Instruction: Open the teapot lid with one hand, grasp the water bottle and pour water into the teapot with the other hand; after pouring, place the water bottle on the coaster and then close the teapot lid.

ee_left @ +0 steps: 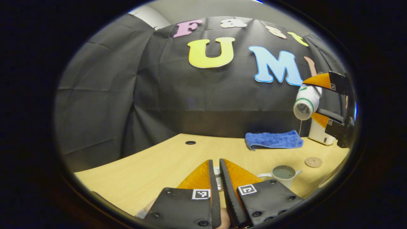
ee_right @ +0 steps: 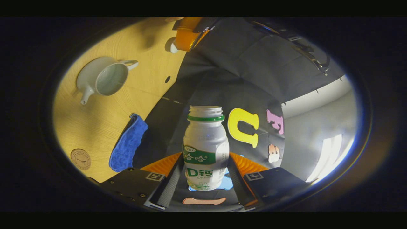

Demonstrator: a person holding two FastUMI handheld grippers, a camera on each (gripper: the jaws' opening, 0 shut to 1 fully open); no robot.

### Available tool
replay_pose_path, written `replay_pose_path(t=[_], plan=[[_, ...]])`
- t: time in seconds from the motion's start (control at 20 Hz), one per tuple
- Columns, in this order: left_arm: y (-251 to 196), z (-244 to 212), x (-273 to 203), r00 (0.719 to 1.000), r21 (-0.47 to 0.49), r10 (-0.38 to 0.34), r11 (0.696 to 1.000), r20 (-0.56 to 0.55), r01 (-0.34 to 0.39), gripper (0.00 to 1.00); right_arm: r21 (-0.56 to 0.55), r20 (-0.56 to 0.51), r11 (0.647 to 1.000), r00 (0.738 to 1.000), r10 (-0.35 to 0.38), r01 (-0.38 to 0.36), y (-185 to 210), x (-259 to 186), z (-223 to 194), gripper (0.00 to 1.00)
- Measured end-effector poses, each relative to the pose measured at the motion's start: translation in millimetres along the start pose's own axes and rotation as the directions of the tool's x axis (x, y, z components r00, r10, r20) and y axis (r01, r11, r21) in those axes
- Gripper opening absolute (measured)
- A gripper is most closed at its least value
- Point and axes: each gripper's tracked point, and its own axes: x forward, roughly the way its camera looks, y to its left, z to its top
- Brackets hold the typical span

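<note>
Small white water bottle (ee_right: 206, 149) with green neck ring and green label, uncapped, clamped between the right gripper (ee_right: 203, 178) fingers, tipped over the open white teapot (ee_left: 283, 175), thin stream falling, left gripper (ee_left: 219, 179) nearly closed on the small white lid (ee_left: 217, 173), round coaster (ee_left: 313, 162) beside the teapot, blue towel (ee_left: 273, 140) beyond.

Black screwed claw (ee_left: 216, 181) plates, square markers
</note>
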Motion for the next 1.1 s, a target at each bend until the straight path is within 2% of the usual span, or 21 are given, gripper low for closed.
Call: replay_pose_path(t=[0.2,0.4,0.6,0.65,0.7,0.85,0.9,1.1], plan=[[1,4,-1,1.000,-0.006,0.001,1.000,0.012,-0.001,0.18,0.127,-0.011,0.989,0.996,0.085,-0.083,32,-6,8,0.77],[-1,5,-3,1.000,-0.018,-0.006,1.000,0.019,0.006,0.18,0.274,-0.009,0.947,0.984,0.176,-0.167,67,-16,19,0.77],[1,8,-4,0.999,-0.013,0.000,1.000,0.033,0.000,0.18,0.392,0.008,0.899,0.979,0.206,-0.192,82,-17,32,0.75],[1,10,-4,0.999,-0.015,0.000,1.000,0.039,0.000,0.41,0.419,0.010,0.886,0.977,0.213,-0.198,84,-16,35,0.75],[2,12,-6,0.999,-0.017,0.000,1.000,0.042,0.001,0.18,0.445,0.011,0.872,0.976,0.220,-0.201,85,-16,38,0.75],[3,13,-6,0.999,-0.022,0.005,1.000,0.052,-0.004,0.18,0.511,0.002,0.834,0.971,0.241,-0.208,84,-18,35,0.77],[4,14,-8,0.998,-0.022,0.008,1.000,0.054,-0.007,0.00,0.538,0.002,0.815,0.968,0.253,-0.214,87,-19,33,0.77],[7,18,-10,0.998,-0.036,0.009,0.999,0.068,-0.007,0.00,0.609,-0.007,0.771,0.971,0.240,-0.186,82,-21,30,0.77]])
